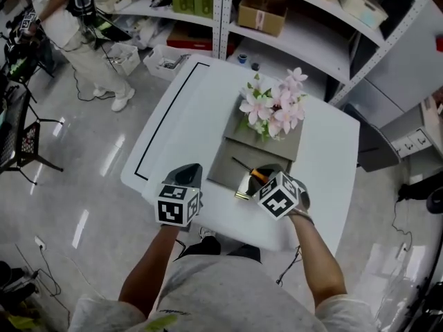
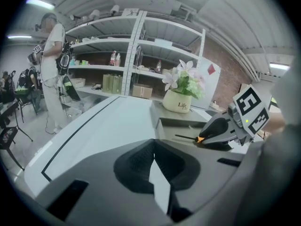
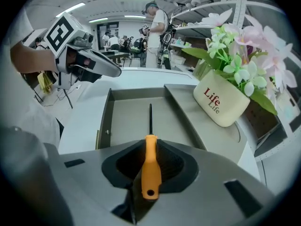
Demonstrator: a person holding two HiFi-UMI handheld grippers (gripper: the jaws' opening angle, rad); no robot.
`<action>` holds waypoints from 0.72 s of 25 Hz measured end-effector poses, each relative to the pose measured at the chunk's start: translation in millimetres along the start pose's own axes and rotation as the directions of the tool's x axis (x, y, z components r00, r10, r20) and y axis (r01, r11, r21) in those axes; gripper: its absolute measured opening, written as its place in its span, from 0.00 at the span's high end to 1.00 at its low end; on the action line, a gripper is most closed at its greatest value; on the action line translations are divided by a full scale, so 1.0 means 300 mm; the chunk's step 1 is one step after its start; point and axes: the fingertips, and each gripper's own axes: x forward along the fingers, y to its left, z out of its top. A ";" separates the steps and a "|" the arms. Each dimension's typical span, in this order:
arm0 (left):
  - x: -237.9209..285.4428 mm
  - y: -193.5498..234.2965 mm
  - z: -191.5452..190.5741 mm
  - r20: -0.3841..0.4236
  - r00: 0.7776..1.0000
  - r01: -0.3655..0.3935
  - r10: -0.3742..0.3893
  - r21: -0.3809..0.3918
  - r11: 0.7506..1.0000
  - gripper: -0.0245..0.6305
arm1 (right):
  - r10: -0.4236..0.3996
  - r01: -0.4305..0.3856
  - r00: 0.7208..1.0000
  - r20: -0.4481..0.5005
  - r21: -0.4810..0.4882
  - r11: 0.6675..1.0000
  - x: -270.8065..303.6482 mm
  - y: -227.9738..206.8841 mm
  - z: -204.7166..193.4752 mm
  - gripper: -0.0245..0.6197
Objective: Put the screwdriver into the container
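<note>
Orange handle with a hole at its butt end, thin dark shaft: one screwdriver (image 3: 150, 166).

Count, left to right across the white worktop (image 1: 194, 109): two grippers, one grey container (image 1: 221, 171), one screwdriver, one cream flower pot (image 3: 221, 102) printed "Life".

The left gripper (image 1: 190, 171) sits at the near edge, just left of the container. Its jaws are pressed together at the tips with nothing between them.

The container is a shallow, open rectangular tray with a bare floor.

The right gripper (image 3: 149, 147) hovers at the container's near end. Its jaws pinch the orange handle, butt end towards the camera.

The screwdriver's long axis lies in line with the jaws. The shaft points straight away from the right gripper and reaches out over the container floor. Whether the tip touches the floor cannot be told.

The pot stands on a raised grey panel behind the container, to the right.
</note>
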 end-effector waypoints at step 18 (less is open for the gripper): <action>-0.006 -0.027 0.045 0.015 1.000 0.017 -0.018 0.038 0.999 0.96 | -0.021 0.017 0.998 0.060 0.063 0.998 -0.032 -0.003 0.015 0.85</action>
